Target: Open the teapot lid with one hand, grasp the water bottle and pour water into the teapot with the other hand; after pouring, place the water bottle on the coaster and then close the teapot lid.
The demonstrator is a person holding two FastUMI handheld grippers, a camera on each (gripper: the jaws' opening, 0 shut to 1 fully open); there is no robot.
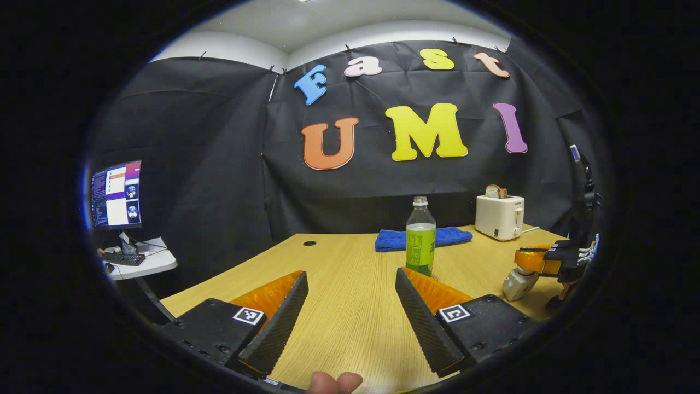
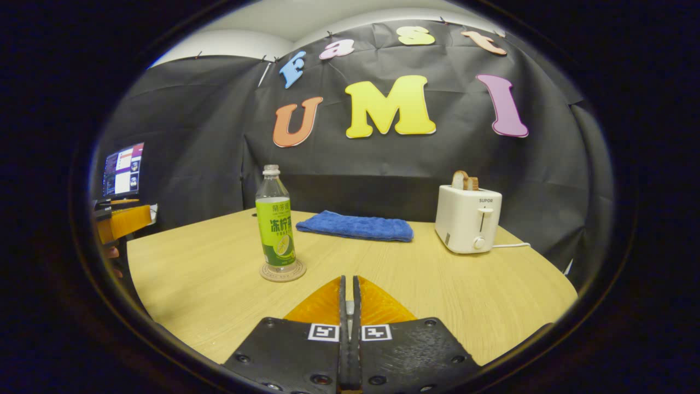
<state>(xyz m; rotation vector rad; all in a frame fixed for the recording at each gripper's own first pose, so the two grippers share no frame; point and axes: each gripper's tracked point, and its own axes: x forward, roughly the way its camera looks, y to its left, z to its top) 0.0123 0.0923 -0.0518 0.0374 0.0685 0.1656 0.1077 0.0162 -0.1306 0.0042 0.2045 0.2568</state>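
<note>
A clear water bottle (image 1: 420, 235) (image 2: 276, 219) with a green label stands upright on a round coaster (image 2: 282, 272), mid-table. My left gripper (image 1: 350, 279) is open and holds nothing; it sits low over the near table, and the bottle stands just beyond its right finger. My right gripper (image 2: 348, 280) is shut, with a thin white sliver between its fingers. In the left gripper view, the right gripper (image 1: 525, 264) hovers at the table's right side with a small white ceramic piece (image 1: 517, 283) under its fingers, by its look the teapot lid. The teapot's body is hidden.
A folded blue towel (image 1: 422, 238) (image 2: 355, 226) lies behind the bottle. A white toaster (image 1: 499, 217) (image 2: 468, 219) with bread stands at the back right, its cord trailing off. A monitor (image 1: 116, 194) and keyboard sit on a side table to the left. The wooden table (image 2: 219, 284) has a rounded edge.
</note>
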